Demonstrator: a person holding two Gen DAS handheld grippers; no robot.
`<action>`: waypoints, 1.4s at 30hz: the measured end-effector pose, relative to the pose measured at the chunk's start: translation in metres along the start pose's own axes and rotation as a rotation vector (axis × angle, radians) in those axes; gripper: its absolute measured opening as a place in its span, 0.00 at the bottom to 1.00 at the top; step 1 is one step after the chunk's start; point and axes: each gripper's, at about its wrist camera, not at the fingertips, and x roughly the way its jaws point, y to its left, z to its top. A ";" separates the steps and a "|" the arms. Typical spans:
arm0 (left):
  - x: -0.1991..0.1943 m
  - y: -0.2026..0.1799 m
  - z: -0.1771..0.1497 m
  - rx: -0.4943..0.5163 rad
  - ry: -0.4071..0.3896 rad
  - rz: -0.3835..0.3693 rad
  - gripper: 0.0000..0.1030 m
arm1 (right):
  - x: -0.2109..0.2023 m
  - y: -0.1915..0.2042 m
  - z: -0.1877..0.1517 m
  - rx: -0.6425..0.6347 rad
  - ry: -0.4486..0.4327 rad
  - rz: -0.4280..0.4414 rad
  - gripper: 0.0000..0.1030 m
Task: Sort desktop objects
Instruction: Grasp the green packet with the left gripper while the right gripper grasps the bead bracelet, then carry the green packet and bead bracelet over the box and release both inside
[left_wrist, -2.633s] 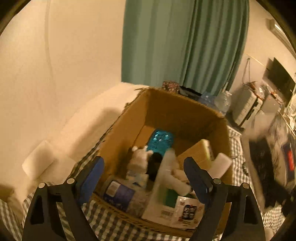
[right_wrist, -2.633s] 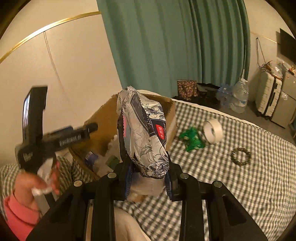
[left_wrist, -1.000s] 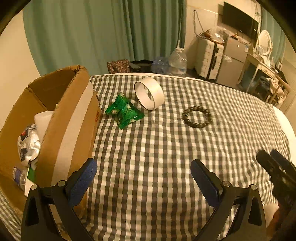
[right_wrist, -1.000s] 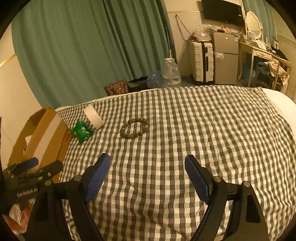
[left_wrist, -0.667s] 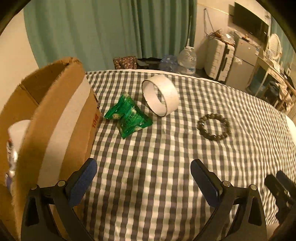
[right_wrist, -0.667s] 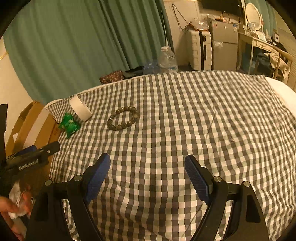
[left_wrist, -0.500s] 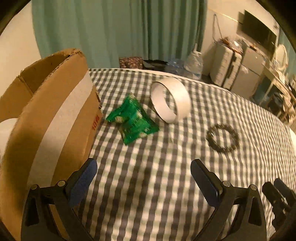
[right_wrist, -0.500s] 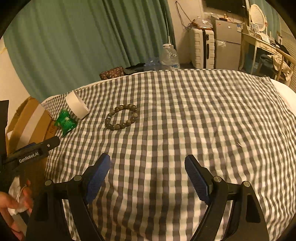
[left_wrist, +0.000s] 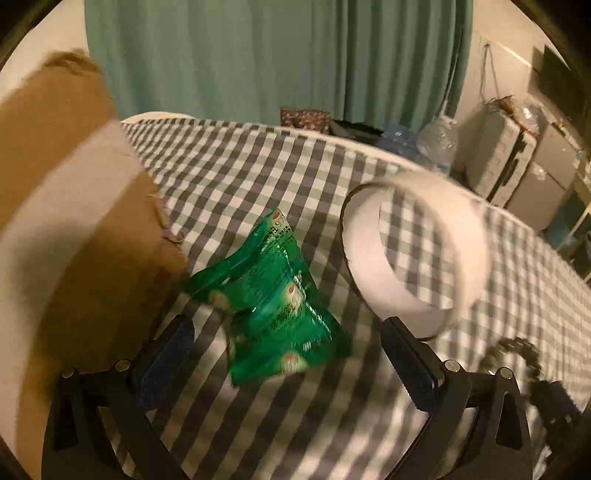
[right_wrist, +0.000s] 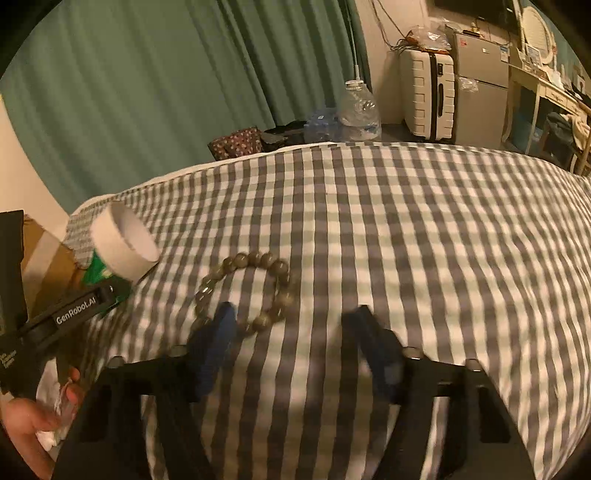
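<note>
Blue-padded left tongs (left_wrist: 288, 365) have dropped close over the green packet (left_wrist: 275, 301), spread wide and empty. The right tongs (right_wrist: 295, 343) are closing, nothing pinched, one pad at the bracelet (right_wrist: 247, 291) on the bed (right_wrist: 424, 229). Both pickups look imminent; tape (left_wrist: 413, 258) waits near the box (left_wrist: 55, 236). Left tongs read "GenRobot.AI".

My left gripper (left_wrist: 284, 362) angled down, jaws wide apart, nothing pressed between pads. My right gripper (right_wrist: 295, 347) angled down, jaws closing, pads clear of contact. My left hand (right_wrist: 26, 424) wraps left gripper's handle.
</note>
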 end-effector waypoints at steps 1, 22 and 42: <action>0.004 -0.001 0.000 0.006 0.005 0.001 1.00 | 0.006 -0.001 0.004 0.010 -0.001 0.007 0.58; -0.110 0.016 -0.019 0.105 -0.096 -0.243 0.45 | -0.054 0.018 -0.010 0.024 -0.013 0.116 0.11; -0.273 0.079 0.004 0.206 -0.244 -0.306 0.45 | -0.235 0.097 -0.041 -0.045 -0.173 0.235 0.11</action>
